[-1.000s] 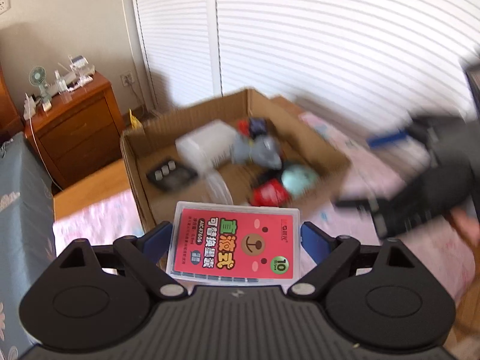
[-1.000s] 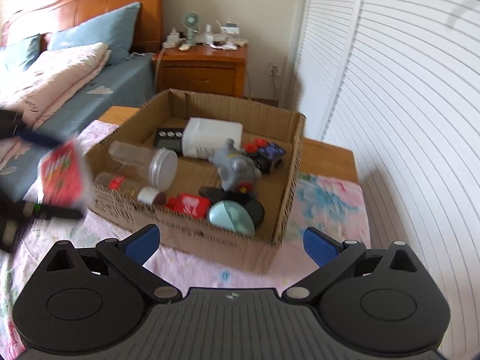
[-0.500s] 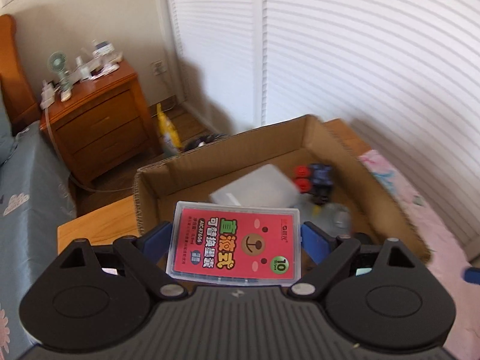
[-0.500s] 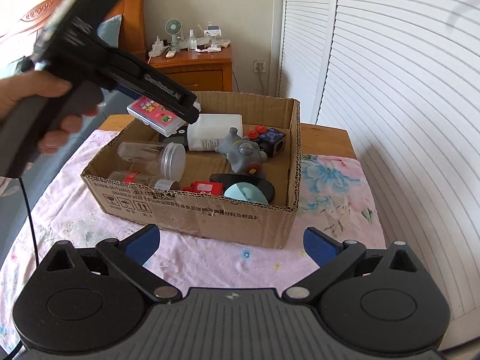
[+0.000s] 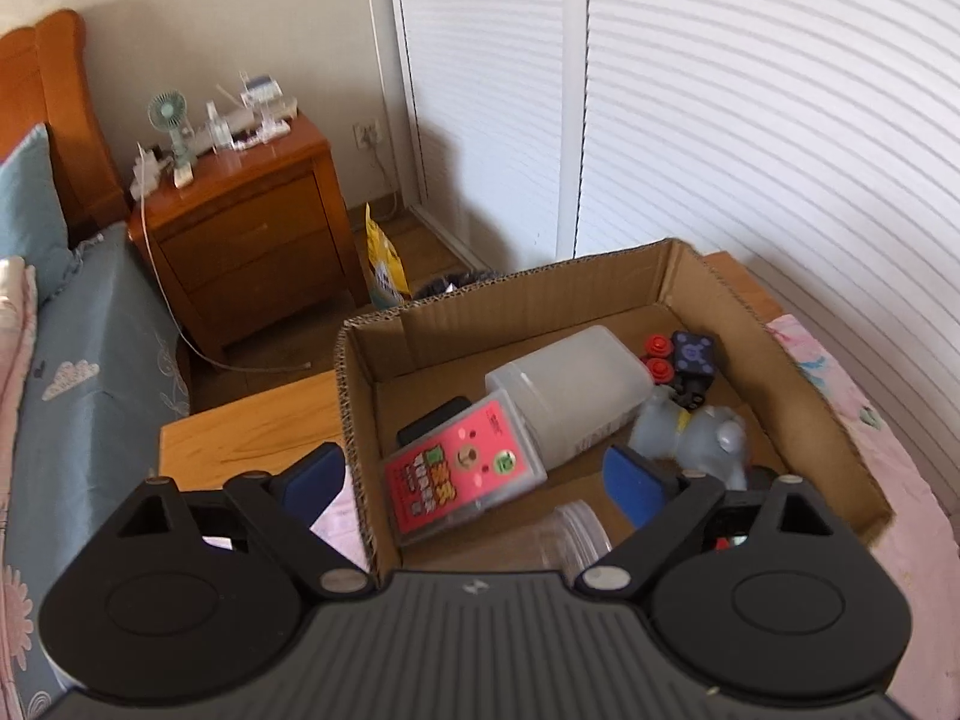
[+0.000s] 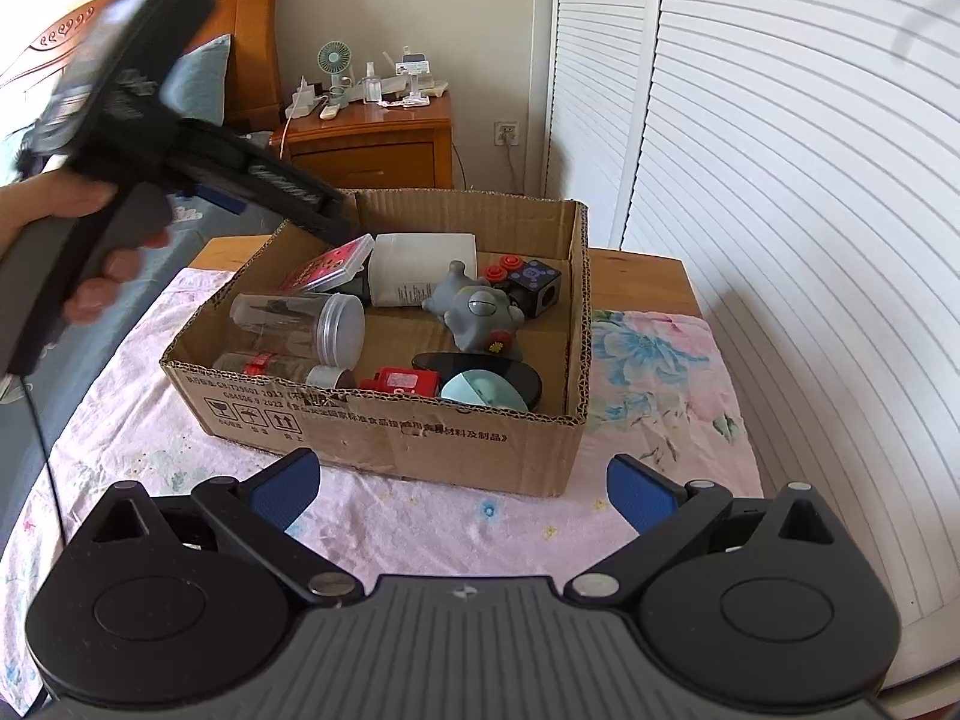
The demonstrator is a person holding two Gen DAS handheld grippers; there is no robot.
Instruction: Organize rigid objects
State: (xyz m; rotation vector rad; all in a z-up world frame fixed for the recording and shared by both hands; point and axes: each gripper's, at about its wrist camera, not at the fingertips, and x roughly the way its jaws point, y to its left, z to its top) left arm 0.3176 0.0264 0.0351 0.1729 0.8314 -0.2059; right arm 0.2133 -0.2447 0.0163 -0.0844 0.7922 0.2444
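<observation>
An open cardboard box (image 6: 390, 426) stands on a cloth-covered table. Inside it a red card case (image 5: 462, 474) lies tilted against a white plastic container (image 5: 570, 384), free of any grip. My left gripper (image 5: 471, 480) hovers over the box's near left corner. Its jaws are opening, and the blue pads (image 5: 630, 483) stand clear of the case. From the right wrist view a hand holds the left gripper (image 6: 336, 222) above the red case (image 6: 330, 264). My right gripper (image 6: 462, 480) is open and empty in front of the box.
The box also holds a grey toy (image 6: 480, 312), a clear jar (image 6: 300, 324), a black cube with red buttons (image 6: 534, 282), a red item (image 6: 402, 384) and a teal round thing (image 6: 480, 393). A wooden nightstand (image 5: 240, 240) and a bed stand to the left, with louvred doors behind.
The left gripper moved over the box and let go of the red case, which now lies inside against the white container. The right gripper has barely shifted.
</observation>
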